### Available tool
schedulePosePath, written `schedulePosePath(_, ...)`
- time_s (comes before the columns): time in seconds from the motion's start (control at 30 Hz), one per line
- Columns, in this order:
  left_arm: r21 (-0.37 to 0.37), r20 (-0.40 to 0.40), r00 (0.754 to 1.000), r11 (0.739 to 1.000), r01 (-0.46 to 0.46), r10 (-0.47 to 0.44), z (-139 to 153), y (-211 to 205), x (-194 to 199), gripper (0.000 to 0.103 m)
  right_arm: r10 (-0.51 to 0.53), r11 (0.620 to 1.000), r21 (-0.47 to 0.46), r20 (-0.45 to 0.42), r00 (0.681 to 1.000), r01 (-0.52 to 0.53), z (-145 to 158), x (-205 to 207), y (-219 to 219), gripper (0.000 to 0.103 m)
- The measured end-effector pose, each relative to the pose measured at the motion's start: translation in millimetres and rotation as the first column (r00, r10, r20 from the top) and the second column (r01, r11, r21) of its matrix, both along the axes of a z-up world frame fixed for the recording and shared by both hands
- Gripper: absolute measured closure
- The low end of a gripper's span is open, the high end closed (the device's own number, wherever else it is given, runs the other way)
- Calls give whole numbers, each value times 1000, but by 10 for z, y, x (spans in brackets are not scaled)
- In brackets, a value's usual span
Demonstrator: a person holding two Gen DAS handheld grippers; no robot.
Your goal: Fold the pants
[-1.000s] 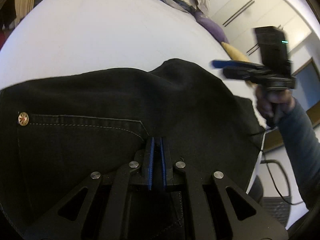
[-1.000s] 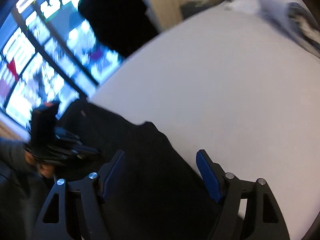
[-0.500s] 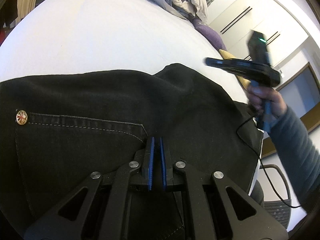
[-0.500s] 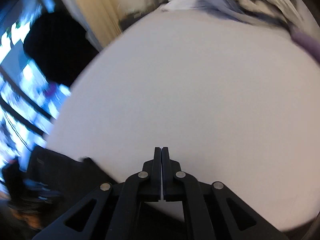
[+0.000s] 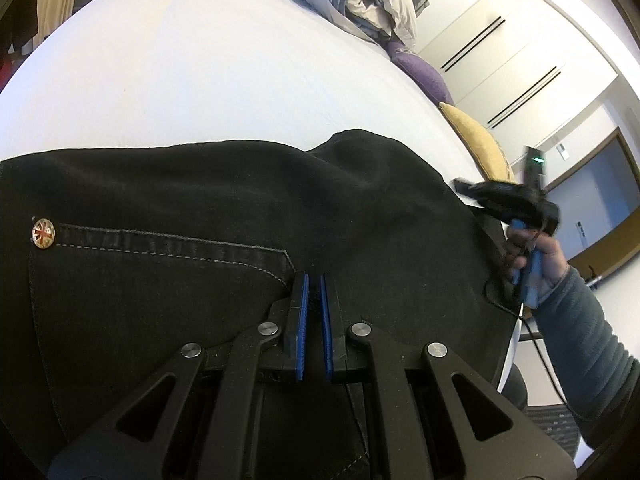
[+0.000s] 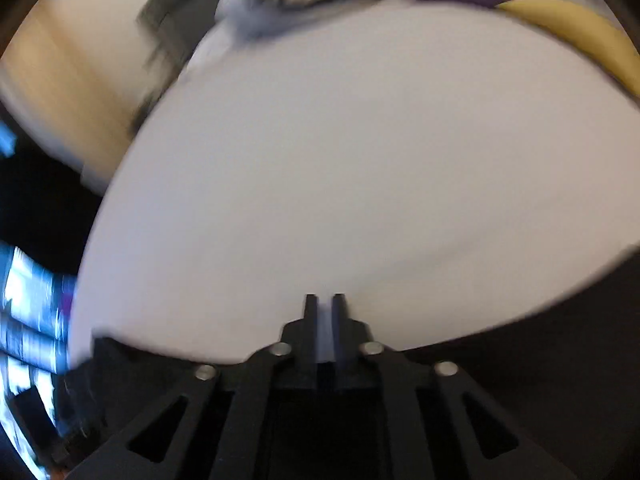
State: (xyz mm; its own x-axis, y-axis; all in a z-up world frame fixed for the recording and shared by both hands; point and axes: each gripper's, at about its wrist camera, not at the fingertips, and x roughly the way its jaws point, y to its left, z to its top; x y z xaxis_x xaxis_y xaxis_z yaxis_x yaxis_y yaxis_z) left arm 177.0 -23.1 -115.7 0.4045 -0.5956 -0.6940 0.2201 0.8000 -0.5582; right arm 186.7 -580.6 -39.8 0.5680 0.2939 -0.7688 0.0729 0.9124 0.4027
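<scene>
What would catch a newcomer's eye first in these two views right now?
The black pants fill the lower left-wrist view, spread on the white bed, with a shiny rivet at the pocket corner on the left. The left gripper pinches the fabric by the pocket edge. At the right edge, the right gripper reaches the pants' far side.

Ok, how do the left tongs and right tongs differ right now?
The left tongs are pinched on the black pants by the pocket corner, dark cloth between them; the right tongs are nearly shut on a pale gap, no cloth visible in it. The left tongs sit over the pants; the right tongs point across the white bed. The left view is sharp, the right blurred. Both are black-framed.
</scene>
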Motion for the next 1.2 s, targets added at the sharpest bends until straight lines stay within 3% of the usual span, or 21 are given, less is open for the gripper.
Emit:
schedulePosePath(0.07, -5, -1, 1000, 1000, -1, 1, -14, -9, -1, 97, 133, 988, 70, 39, 990, -135, 154, -132, 170, 86)
schedulePosePath(0.13, -8, -2, 1000, 1000, -4, 4, -38, -33, 6, 97, 285, 951, 99, 73, 956, -291, 204, -296, 461, 66)
schedulePosePath(0.23, -3, -3, 1000, 1000, -5, 5, -51, -47, 6, 97, 353, 931, 96, -3, 936, -351, -47, -338, 650, 48)
schedulePosePath(0.27, -2, -3, 1000, 1000, -5, 5, -48, -47, 3, 97, 324, 944, 92, -52, 945, -318, -192, -319, 643, 48)
schedulePosePath(0.3, -1, -2, 1000, 1000, -4, 4, -45, -46, -3, 97, 272, 958, 117, -93, 958, -261, -329, -290, 501, 59)
schedulePosePath(0.33, 0, -1, 1000, 1000, -4, 4, -44, -48, -6, 97, 169, 969, 198, -107, 980, -146, -455, -325, 208, 98)
schedulePosePath(0.37, 1, -1, 1000, 1000, -4, 4, -43, -50, -10, 97, 50, 972, 235, -126, 991, -19, -509, -383, -104, 103)
schedulePosePath(0.43, 4, -1, 1000, 1000, -5, 5, -31, -52, -16, 97, -202, 955, 195, -116, 972, 222, -475, -577, -606, 103)
schedulePosePath(0.5, 10, 0, 1000, 1000, -6, 6, -20, -70, -20, 97, -398, 913, 59, -86, 913, 404, -348, -774, -1023, 103)
schedulePosePath(0.57, 15, -1, 1000, 1000, -5, 5, -10, -84, -20, 97, -489, 872, -8, -48, 871, 489, -148, -996, -1214, 98)
schedulePosePath(0.6, 15, -9, 1000, 1000, -6, 6, 4, -86, -12, 97, -486, 873, 10, -32, 873, 487, -75, -1049, -1227, 79)
schedulePosePath(0.63, 24, -21, 1000, 1000, -8, 9, 28, -99, -1, 97, -431, 898, 95, 0, 903, 429, 50, -1137, -1198, 65)
schedulePosePath(0.73, 48, 11, 1000, 999, 24, -24, 234, -238, -7, 97, -152, 969, 209, 88, 984, 131, 266, -1268, -624, 62)
schedulePosePath(0.77, 51, 28, 999, 998, 43, -45, 296, -323, -15, 97, -61, 976, 216, 110, 992, 36, 252, -1328, -450, 60)
schedulePosePath(0.87, 87, 28, 995, 992, 90, -93, 298, -573, -11, 97, 18, 991, 131, 32, 999, -22, -69, -1419, -274, 48)
schedulePosePath(0.9, 99, 6, 995, 990, 98, -99, 251, -640, 0, 97, -80, 989, 123, -32, 996, 84, -276, -1460, -458, 49)
schedulePosePath(0.93, 104, -10, 995, 989, 101, -100, 231, -675, 8, 97, -183, 963, 189, -57, 981, 191, -412, -1540, -705, 90)
schedulePosePath(0.97, 98, -18, 995, 990, 104, -102, 233, -713, 10, 97, -273, 934, 218, -80, 959, 284, -472, -1597, -924, 103)
schedulePosePath(1.0, 84, -15, 994, 990, 112, -111, 266, -751, 8, 97, -367, 892, 258, -66, 928, 371, -511, -1741, -1173, 103)
schedulePosePath(1.07, 35, 14, 988, 987, 154, -155, 407, -919, 28, 97, -465, 871, 163, -37, 885, 464, -412, -1939, -1397, 103)
schedulePosePath(1.2, 28, 28, 956, 956, 291, -292, 505, -1510, 237, 96, -465, 883, 61, -18, 885, 465, -400, -2065, -1396, 103)
